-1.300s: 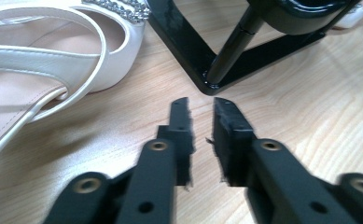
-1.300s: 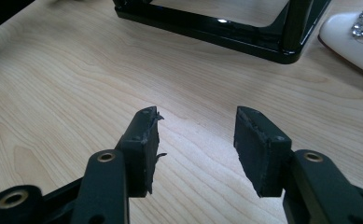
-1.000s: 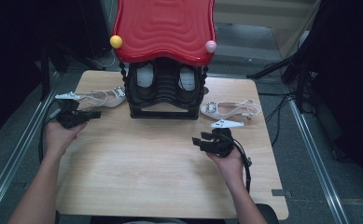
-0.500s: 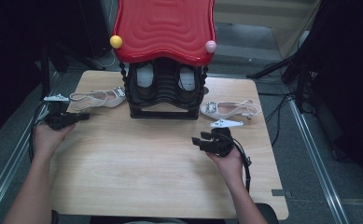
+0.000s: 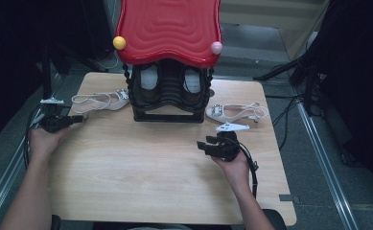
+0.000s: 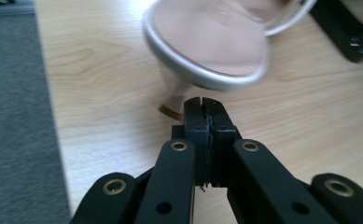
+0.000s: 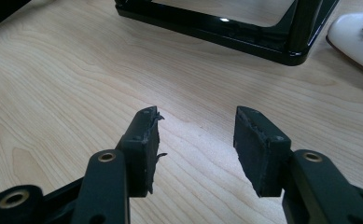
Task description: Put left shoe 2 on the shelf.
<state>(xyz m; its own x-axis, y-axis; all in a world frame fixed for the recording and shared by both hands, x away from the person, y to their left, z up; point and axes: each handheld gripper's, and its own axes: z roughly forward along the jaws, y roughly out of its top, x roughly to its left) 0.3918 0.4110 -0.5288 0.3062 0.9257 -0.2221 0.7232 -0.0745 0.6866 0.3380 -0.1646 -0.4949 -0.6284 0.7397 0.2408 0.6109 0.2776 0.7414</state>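
Fingers of the left gripper point(image 6: 201, 108) sit pressed together, empty, just behind the heel of the left sandal point(image 5: 100, 100) at the table's point(image 5: 141, 182) far left corner, right gripper point(image 7: 195, 126) spread mid-table: neither sandal seems racked yet.

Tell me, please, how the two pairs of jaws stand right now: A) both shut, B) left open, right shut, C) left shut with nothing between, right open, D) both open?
C: the left gripper has its jaws pressed together just short of the sandal's heel, while the right gripper shows bare table between its parted jaws.
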